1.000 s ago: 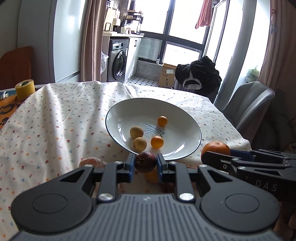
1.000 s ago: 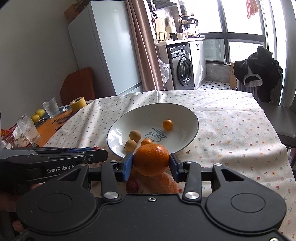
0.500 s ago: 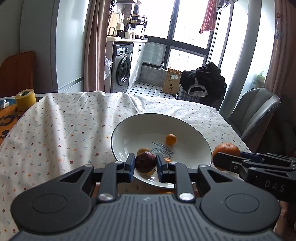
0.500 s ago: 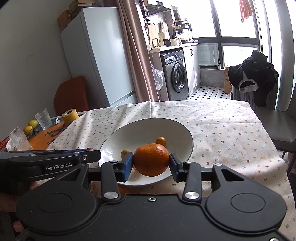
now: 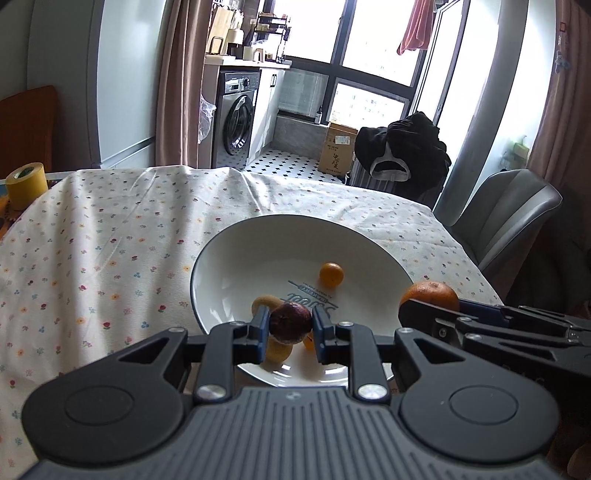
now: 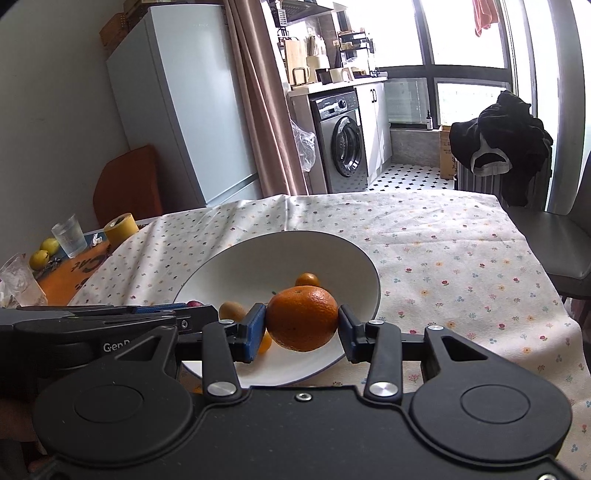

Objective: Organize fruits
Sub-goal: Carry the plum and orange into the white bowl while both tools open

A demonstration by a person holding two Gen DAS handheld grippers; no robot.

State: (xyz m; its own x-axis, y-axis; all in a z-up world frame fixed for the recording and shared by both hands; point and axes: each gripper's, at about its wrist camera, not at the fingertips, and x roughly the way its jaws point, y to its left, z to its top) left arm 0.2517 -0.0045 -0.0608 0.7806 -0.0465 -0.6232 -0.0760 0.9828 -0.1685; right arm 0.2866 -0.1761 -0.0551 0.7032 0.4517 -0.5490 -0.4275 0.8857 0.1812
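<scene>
The left gripper (image 5: pixel 290 326) and right gripper (image 6: pixel 302 320) sit side by side, apparently level, each with jaws clamped.

Kitchen-dining room, daylight coming in

Bright daylight is streaming through tall dark-framed windows (image 6: pixel 465 33). A white fridge (image 6: pixel 184 110) is standing by a brown curtain (image 6: pixel 266 110); a washing machine (image 6: pixel 341 147) is sitting under a cabinet top. Black-and-white floor tiles (image 6: pixel 410 177) are showing; dark clothing (image 5: pixel 402 147) is draping over a radiator, a grey chair (image 5: pixel 509 214) just beside it.

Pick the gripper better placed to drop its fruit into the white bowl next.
Left, probably. The left gripper holds the dark purple-brown fruit over the white bowl; the right gripper holds its large orange nearer the rim.
</scene>
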